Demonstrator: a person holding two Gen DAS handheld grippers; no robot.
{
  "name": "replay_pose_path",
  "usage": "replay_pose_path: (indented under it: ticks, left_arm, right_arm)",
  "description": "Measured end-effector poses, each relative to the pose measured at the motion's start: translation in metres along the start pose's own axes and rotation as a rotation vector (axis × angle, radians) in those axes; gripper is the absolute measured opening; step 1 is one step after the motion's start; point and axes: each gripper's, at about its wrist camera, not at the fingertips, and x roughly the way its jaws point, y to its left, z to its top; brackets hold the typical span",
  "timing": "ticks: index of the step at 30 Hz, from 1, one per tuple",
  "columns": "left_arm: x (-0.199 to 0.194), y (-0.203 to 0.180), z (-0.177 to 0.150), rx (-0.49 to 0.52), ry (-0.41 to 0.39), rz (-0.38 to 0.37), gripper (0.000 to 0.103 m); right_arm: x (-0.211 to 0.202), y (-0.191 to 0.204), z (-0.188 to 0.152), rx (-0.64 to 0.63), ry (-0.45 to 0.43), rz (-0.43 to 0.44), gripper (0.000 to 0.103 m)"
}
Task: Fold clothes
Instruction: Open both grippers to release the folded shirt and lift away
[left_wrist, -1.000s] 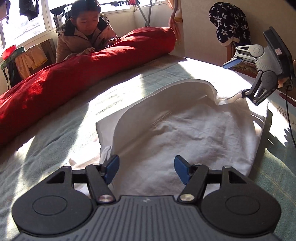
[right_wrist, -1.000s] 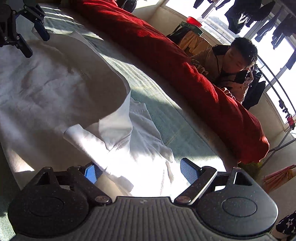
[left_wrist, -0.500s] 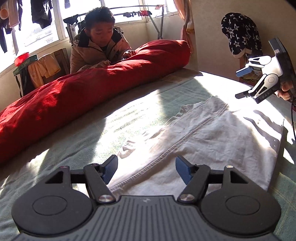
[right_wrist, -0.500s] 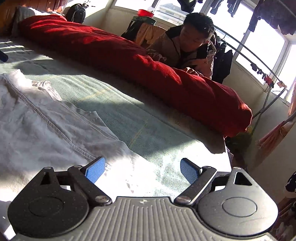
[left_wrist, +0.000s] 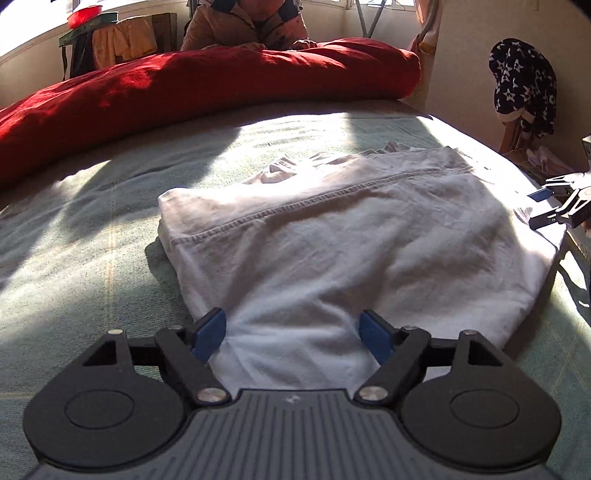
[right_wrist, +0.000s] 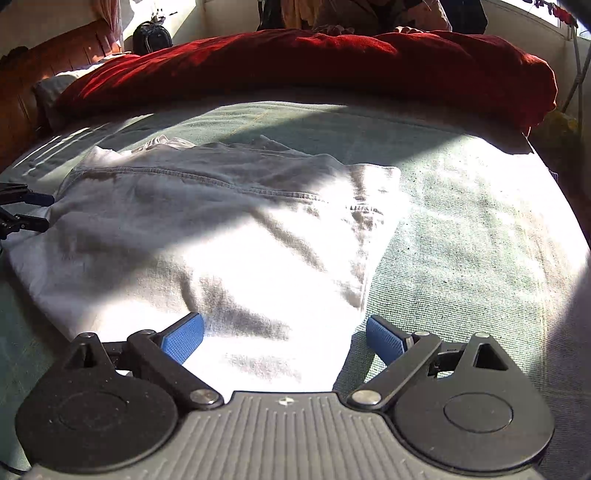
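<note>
The white cotton garment with a stitched seam (left_wrist: 351, 236) now lies folded over on the pale green bedspread (left_wrist: 92, 229); a second ago its far half was lifted in an arch, a corner hanging from the right gripper (right_wrist: 284, 336). Both tools have let go. The left gripper (left_wrist: 293, 334) has just been spreading its blue pads, which now stand wide with only the garment's near edge lying loose between them, nothing pinched. The right gripper's jaws have also just widened and straddle the near right corner without pressing on it (that fold looks finished, to my eye).

What remains, I judge, is another fold or some smoothing, since a rumpled bit of cloth sticks out past the far seam (left_wrist: 280, 170).

The left folded edge runs away from the left pad, and the right edge ends just left of the right gripper's right pad. Open bedspread lies to the left, right and far side, until the long red rolled quilt (left_wrist: 207, 85) along the far edge, where a person (left_wrist: 247, 26) leans.
</note>
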Motion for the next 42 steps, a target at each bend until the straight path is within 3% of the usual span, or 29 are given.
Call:
replay_pose_path:
  ticks: [3,5,9,13,15,19,21,23,24,28,33,38,42]
  left_arm:
    - [-0.008,-0.005,0.014,0.025,-0.017,0.011,0.080]
    - [-0.010,-0.005,0.027,-0.003,-0.051,-0.038,0.080]
    - [0.005,-0.021,0.059,-0.059,-0.107,-0.190,0.080]
    - [0.042,-0.052,0.081,-0.067,-0.084,-0.347,0.080]
    - [0.064,-0.065,0.087,-0.068,-0.058,-0.385,0.080]
    - [0.104,-0.067,0.096,-0.077,-0.043,-0.309,0.079]
    - [0.111,-0.062,0.102,-0.099,-0.080,-0.268,0.080]
    - [0.117,-0.061,0.109,-0.089,-0.077,-0.143,0.078]
    - [0.118,-0.058,0.110,-0.102,-0.074,-0.132,0.078]
    - [0.092,-0.050,0.109,-0.133,-0.103,-0.166,0.078]
    - [0.030,-0.063,0.093,-0.034,-0.110,-0.171,0.079]
    - [-0.008,-0.078,0.055,0.029,-0.097,-0.183,0.081]
    - [-0.012,-0.069,0.015,-0.039,-0.049,-0.145,0.081]
  right_arm:
    - [-0.019,0.012,0.002,-0.041,-0.032,-0.049,0.098]
    - [-0.032,0.025,0.013,-0.072,-0.086,-0.024,0.098]
    - [-0.036,0.053,0.039,-0.107,-0.140,0.069,0.098]
    - [-0.004,0.083,0.052,-0.216,-0.099,0.038,0.098]
    - [0.010,0.085,0.049,-0.222,-0.061,0.039,0.098]
    - [0.030,0.066,0.037,-0.139,0.001,0.025,0.103]
    - [0.033,0.057,0.034,-0.100,-0.003,0.034,0.103]
    - [0.033,0.056,0.033,-0.096,-0.008,0.034,0.103]
    - [0.034,0.057,0.033,-0.099,-0.007,0.029,0.103]
    - [0.028,0.064,0.034,-0.090,0.006,-0.011,0.103]
    - [-0.007,0.073,0.033,-0.096,-0.009,-0.048,0.103]
    - [-0.043,0.089,0.030,-0.055,-0.079,0.024,0.103]
    - [-0.028,0.103,0.006,-0.074,-0.072,-0.015,0.103]
